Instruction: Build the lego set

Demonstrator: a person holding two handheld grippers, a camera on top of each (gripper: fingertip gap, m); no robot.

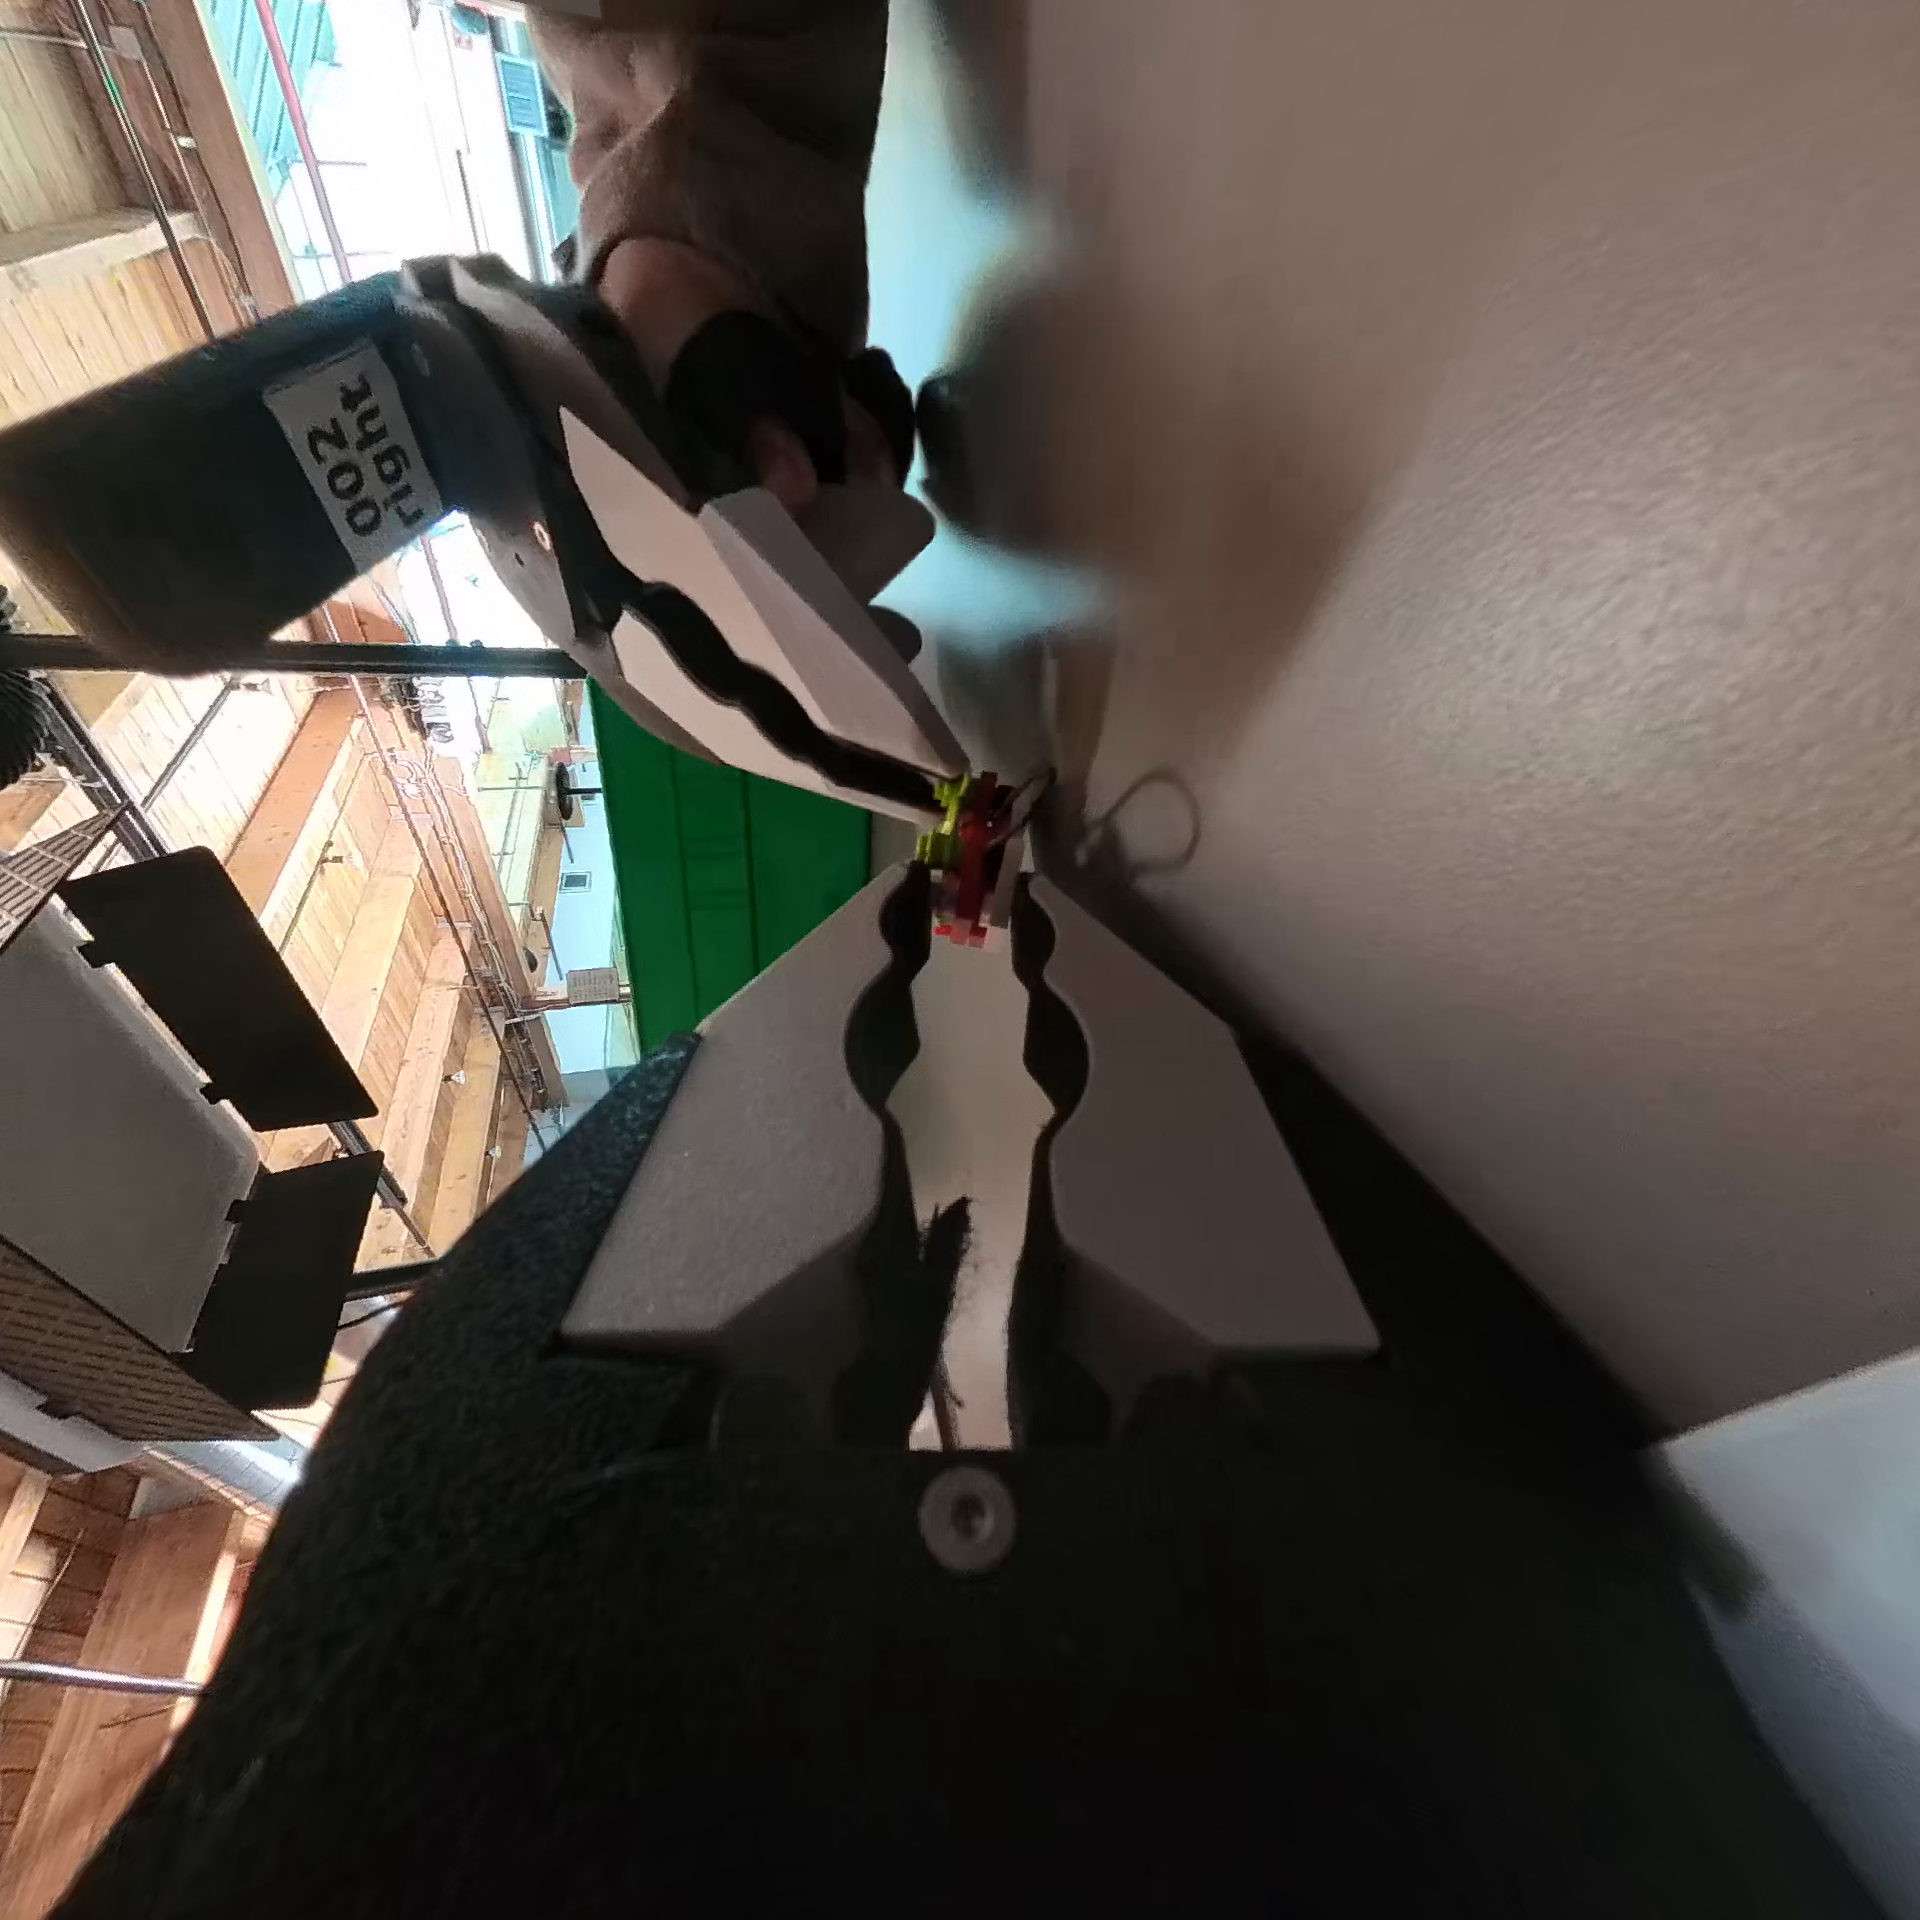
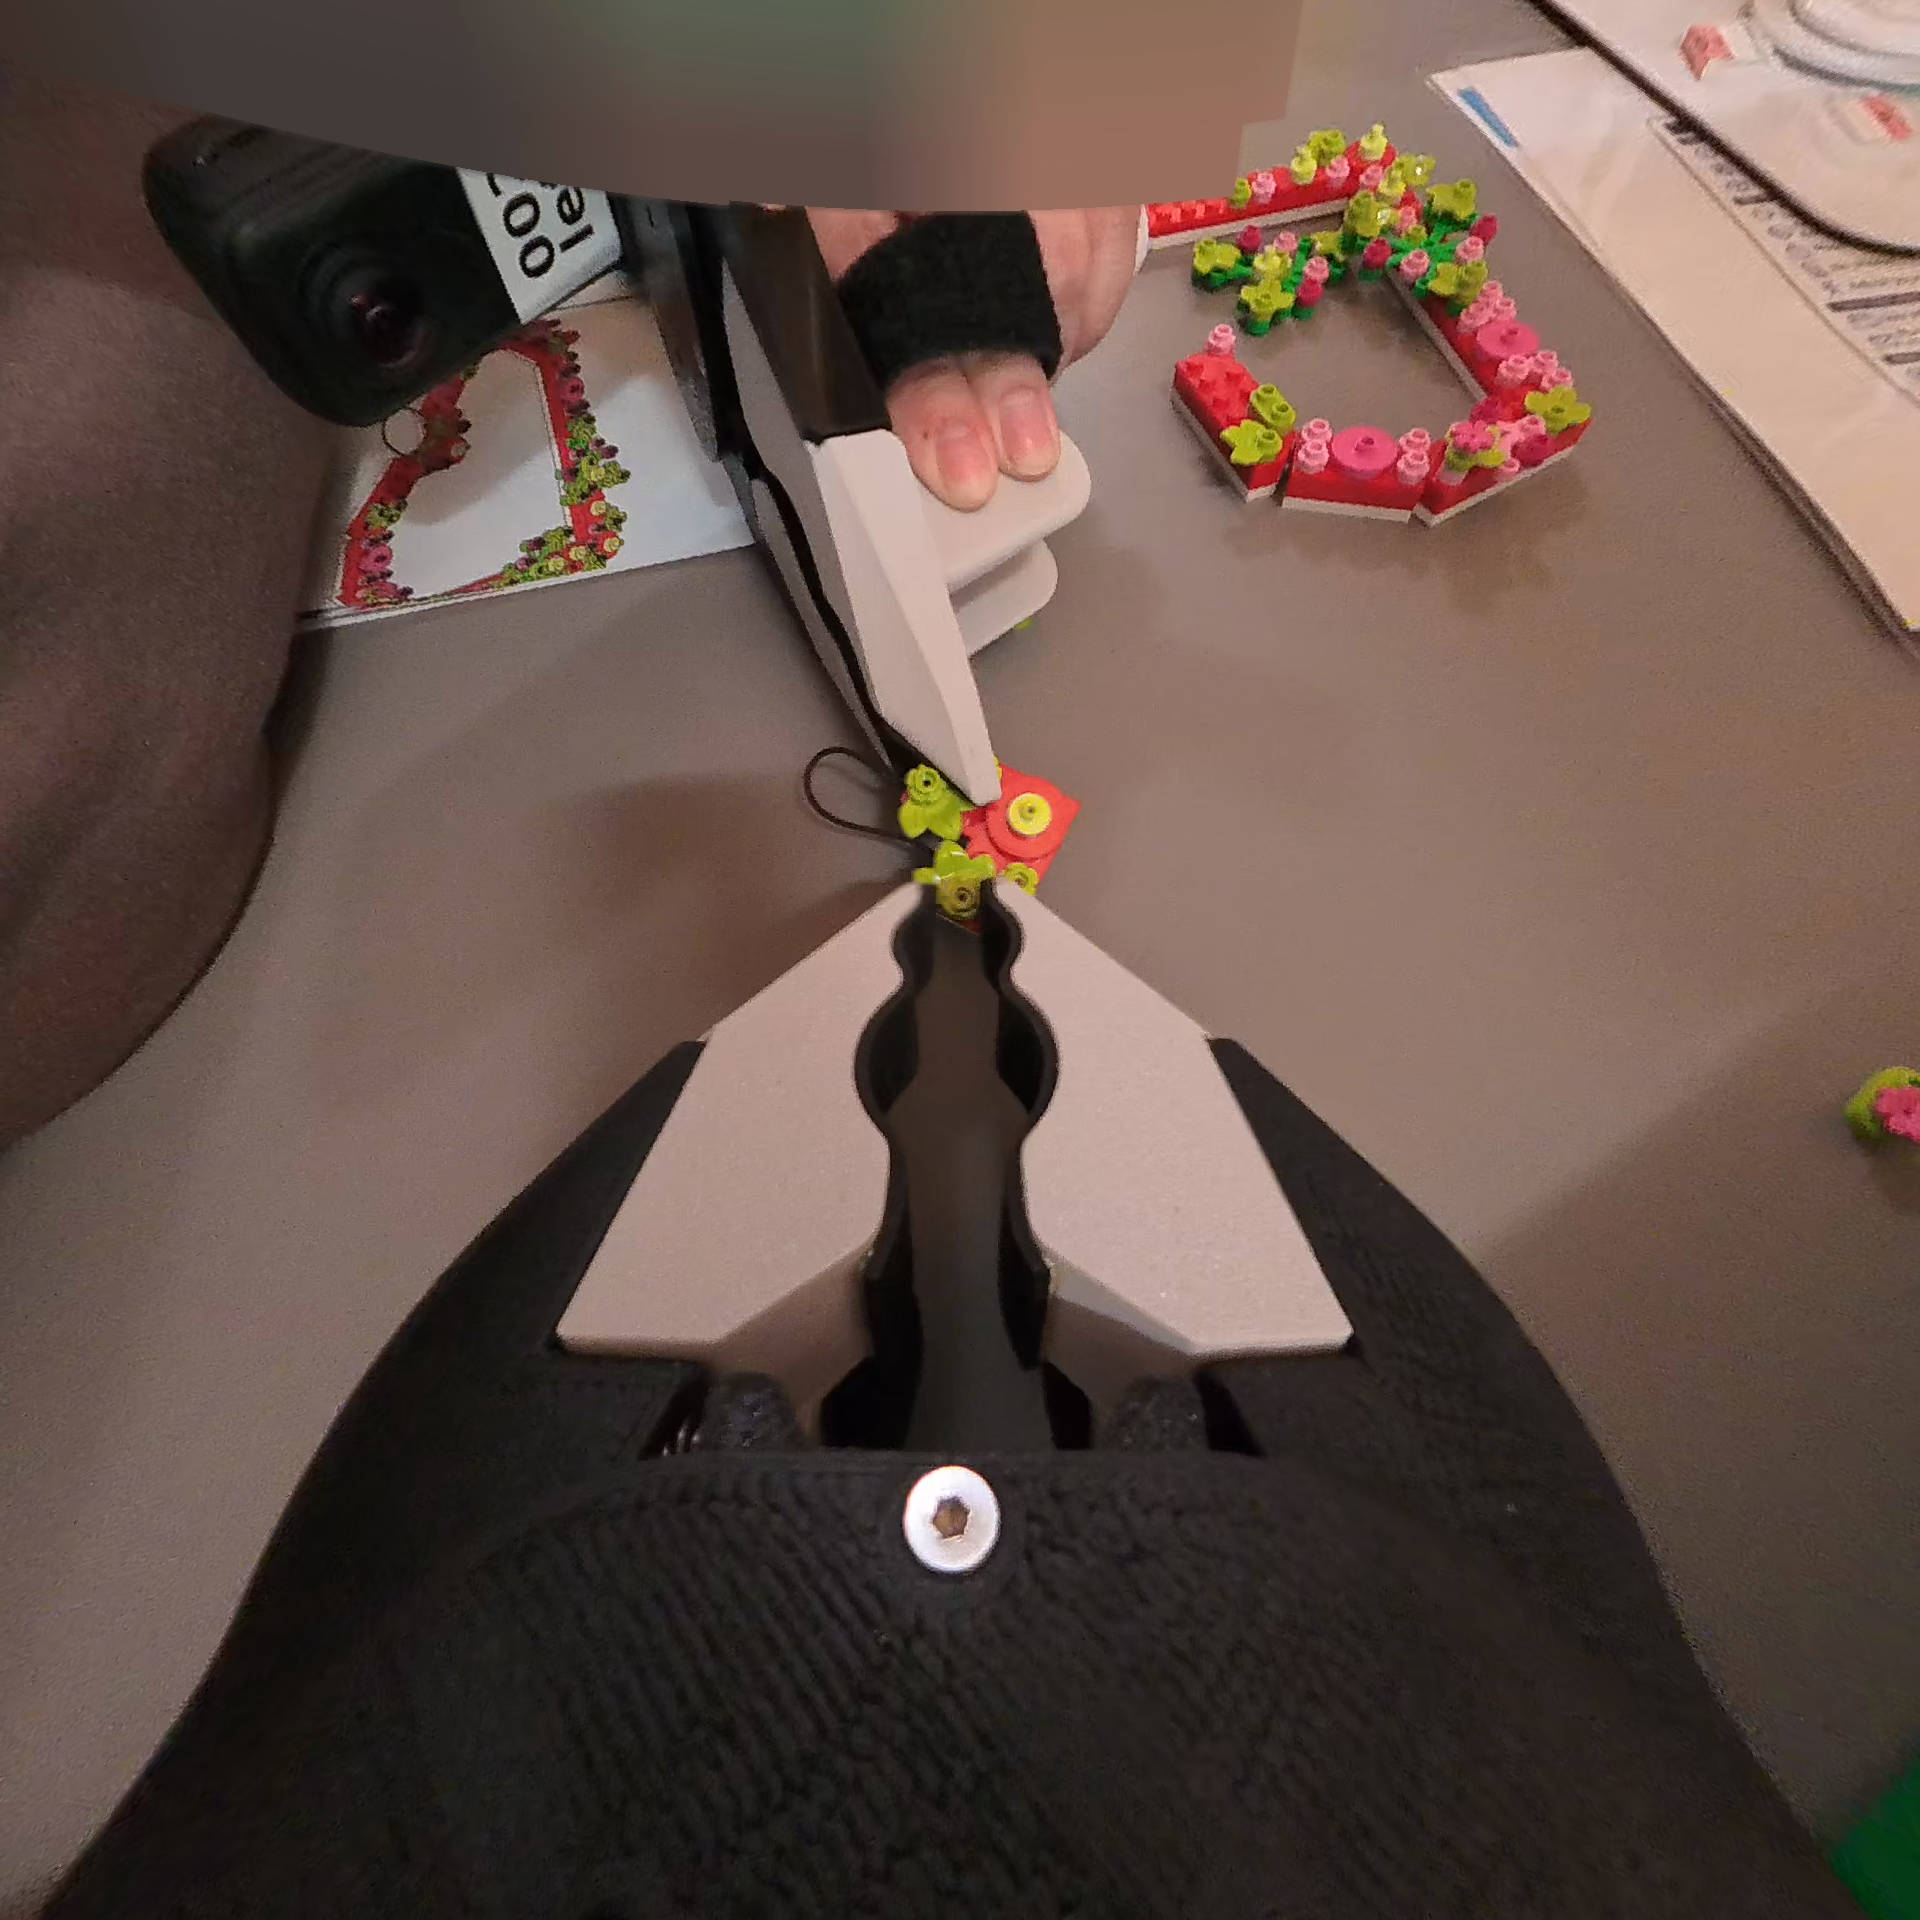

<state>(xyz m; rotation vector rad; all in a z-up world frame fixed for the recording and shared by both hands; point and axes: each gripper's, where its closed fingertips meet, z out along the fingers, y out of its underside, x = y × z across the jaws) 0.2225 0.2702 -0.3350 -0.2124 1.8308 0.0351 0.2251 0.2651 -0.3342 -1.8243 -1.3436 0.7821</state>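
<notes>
A small lego piece (image 2: 1023,831), a red part with lime green leaves and a black cord loop (image 2: 831,795), is held in the air between both grippers. My right gripper (image 2: 961,904) is shut on its near lime-leaf end. My left gripper (image 2: 961,784) comes in from above and is shut on its far edge. In the left wrist view the same piece (image 1: 971,852) sits between my left gripper's (image 1: 968,896) tips, with the right gripper (image 1: 940,787) reaching in from the upper left. A heart-shaped red lego frame (image 2: 1382,343) with pink and lime flowers lies on the grey table (image 2: 1351,831).
An instruction sheet with a picture of the heart (image 2: 499,488) lies at the back left. White papers (image 2: 1766,260) lie at the back right. A loose lime and pink flower piece (image 2: 1886,1107) sits at the right edge. A green object (image 2: 1881,1860) shows at the bottom right corner.
</notes>
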